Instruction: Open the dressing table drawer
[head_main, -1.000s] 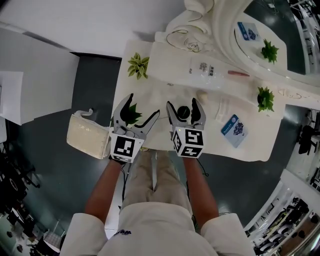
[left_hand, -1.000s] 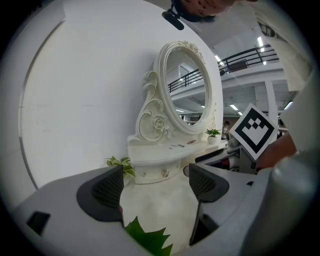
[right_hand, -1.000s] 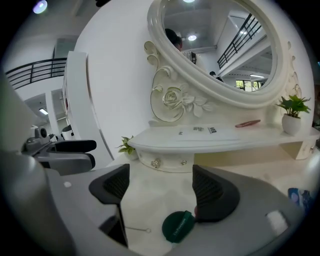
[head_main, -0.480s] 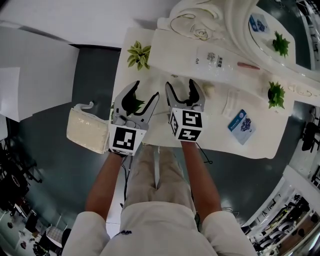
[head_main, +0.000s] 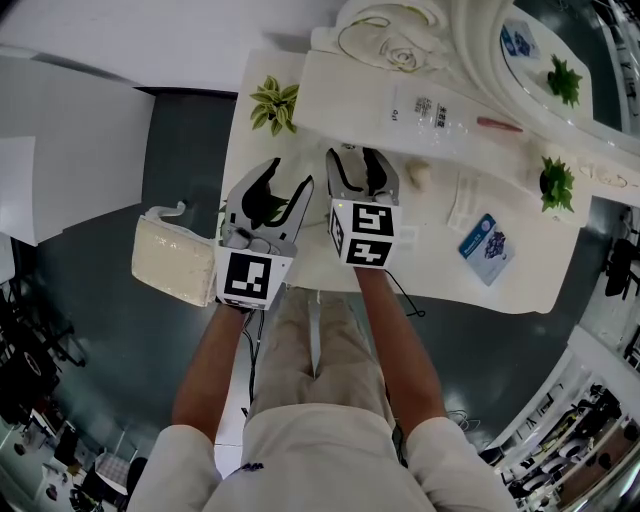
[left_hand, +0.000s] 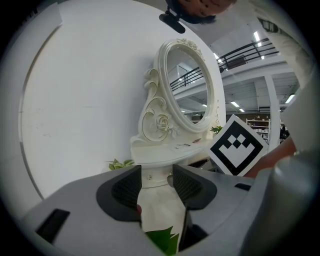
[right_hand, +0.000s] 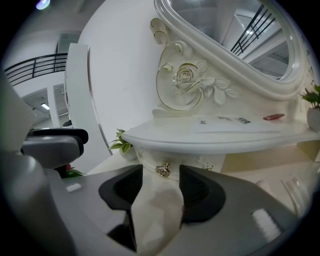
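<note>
The white dressing table carries a raised shelf with a drawer front beneath it. The drawer's small gold knob shows just beyond my right gripper, in line with the gap between the pads. The right jaws have just been closing and stand half apart; nothing is pressed between them. In the head view the right gripper reaches under the shelf edge. My left gripper hovers beside it over a green plant. Its jaws have also just been closing, with nothing between them.
An oval mirror in a carved frame stands behind the shelf. A variegated plant sits at the table's left corner, another plant and a blue card at the right. A beige cushion lies left of the table.
My right gripper has moved forward and down to the shelf edge, and its jaws have narrowed. The left gripper's jaws have narrowed too, while the hand stayed in place.
</note>
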